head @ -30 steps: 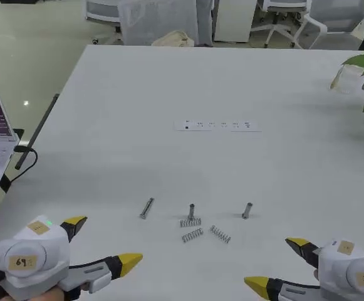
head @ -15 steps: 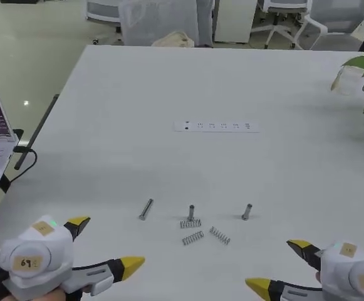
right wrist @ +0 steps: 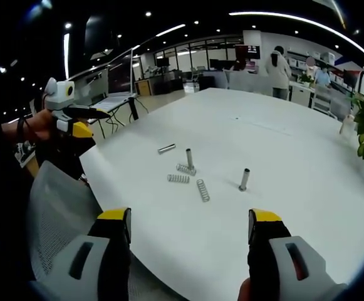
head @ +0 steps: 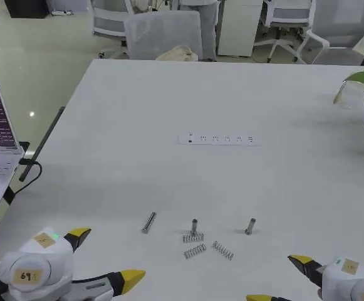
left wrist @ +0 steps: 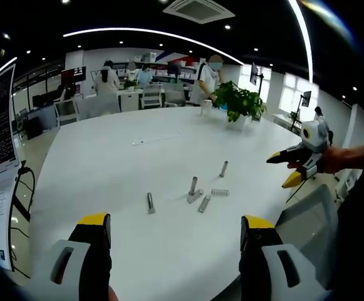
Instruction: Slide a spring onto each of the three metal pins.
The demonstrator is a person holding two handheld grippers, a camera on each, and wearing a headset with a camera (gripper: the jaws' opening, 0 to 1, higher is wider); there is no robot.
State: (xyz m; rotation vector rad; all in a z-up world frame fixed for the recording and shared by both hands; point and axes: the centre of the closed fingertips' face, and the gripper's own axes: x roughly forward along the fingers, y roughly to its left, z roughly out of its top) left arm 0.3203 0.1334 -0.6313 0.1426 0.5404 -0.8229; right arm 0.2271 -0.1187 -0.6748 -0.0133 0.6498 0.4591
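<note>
Three pins (head: 194,226) stand or lie on the white table (head: 200,94), springs (head: 195,251) loose just nearer; left gripper (head: 105,257) and right gripper (head: 279,280) flank them at the near edge, jaws apart.

Left hand-held gripper (head: 105,257) held low, jaws spread wide. Right hand-held gripper (head: 280,279) low too, jaws apart, both angled inward.
</note>
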